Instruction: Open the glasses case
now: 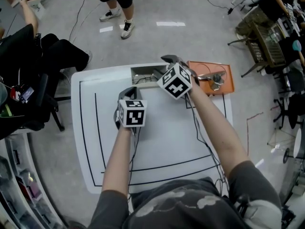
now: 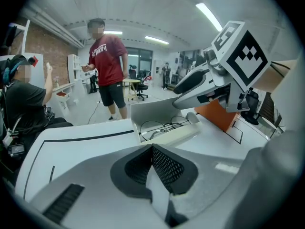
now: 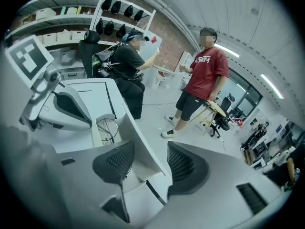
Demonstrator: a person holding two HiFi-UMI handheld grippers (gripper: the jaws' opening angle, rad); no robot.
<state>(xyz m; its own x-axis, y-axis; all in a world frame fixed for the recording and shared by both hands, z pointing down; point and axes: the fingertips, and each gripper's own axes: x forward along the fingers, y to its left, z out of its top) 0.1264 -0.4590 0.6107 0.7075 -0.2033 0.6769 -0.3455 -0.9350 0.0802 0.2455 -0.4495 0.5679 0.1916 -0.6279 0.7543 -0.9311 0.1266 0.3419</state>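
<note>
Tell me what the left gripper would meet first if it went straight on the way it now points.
Probably the near wall of the open white glasses case, just ahead of the left gripper. Depth is unclear: tilted downward, it might touch the white table first.

Grey concrete floor (image 1: 205, 46), white tape marks (image 1: 170, 24) on it. White desk (image 1: 88, 142) with black outline lines. Black office chair (image 1: 40, 109) just left of desk. Wire crates (image 1: 264, 39) at upper right of head view. Brick wall (image 2: 50, 49) at room's side; strip lights (image 2: 209, 15) on pale ceiling; glazed front (image 2: 138, 56) at far end. Shelves (image 3: 52, 15) with white boxes, rack of black items (image 3: 121, 11) beside. Person in red shirt (image 3: 205, 73) standing on floor; seated person in black (image 3: 126, 61) near shelves.
</note>
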